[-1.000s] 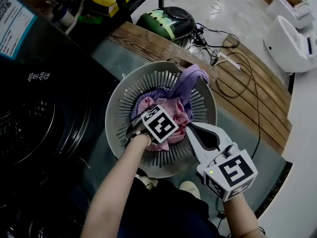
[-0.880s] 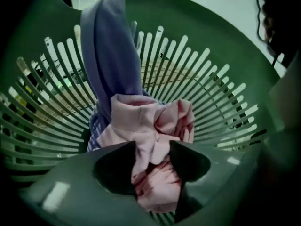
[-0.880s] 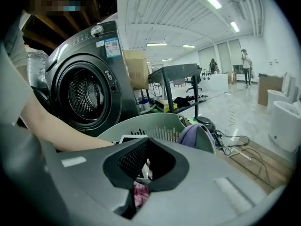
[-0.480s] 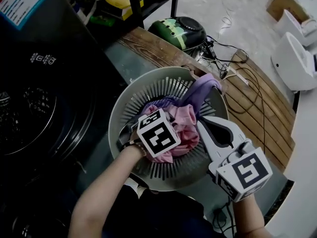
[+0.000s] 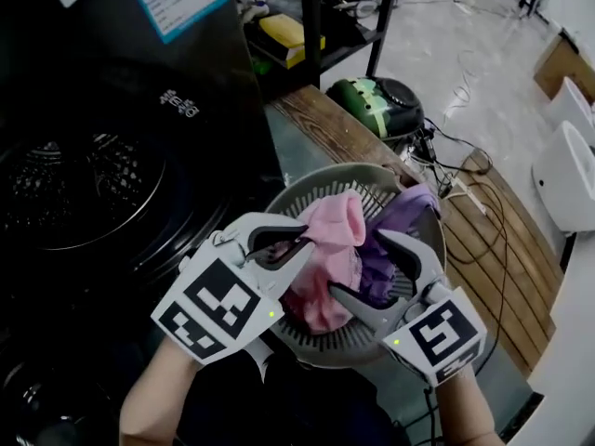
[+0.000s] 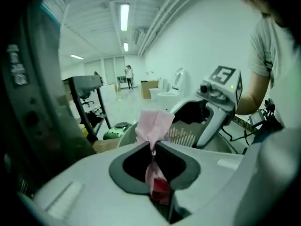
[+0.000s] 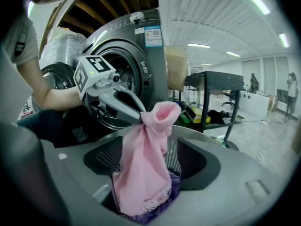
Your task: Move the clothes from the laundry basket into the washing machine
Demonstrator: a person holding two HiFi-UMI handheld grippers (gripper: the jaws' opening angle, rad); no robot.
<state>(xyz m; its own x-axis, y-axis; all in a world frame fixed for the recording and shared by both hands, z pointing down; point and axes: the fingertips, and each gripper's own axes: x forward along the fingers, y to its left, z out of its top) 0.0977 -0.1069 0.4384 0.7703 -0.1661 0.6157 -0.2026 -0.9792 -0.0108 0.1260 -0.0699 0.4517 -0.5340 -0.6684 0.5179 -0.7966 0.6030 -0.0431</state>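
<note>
Two things have changed in the last second. The left gripper [image 5: 302,242], clamped on a fold of the pink garment [image 5: 331,238], has risen from the bottom of the laundry basket [image 5: 309,182] and now holds the cloth above the basket's left rim. The right gripper [image 5: 377,273] has just been opening its jaws, which now stand wide apart with the hanging pink cloth between them, neither pad pressing it. I judge that the garment hangs from the left gripper alone, so the carry to the washing machine [image 5: 85,190], its drum open left of the basket, can begin. The purple garment [image 5: 411,203] lies in the basket, draped towards its far right rim. Only the head view shows basket, drum and both grippers together. The right gripper view adds the small print on the pink hem and purple cloth bunched under it. The left gripper view shows the pinch itself: jaws together on a thin neck of cloth, a tuft standing above them.
</note>
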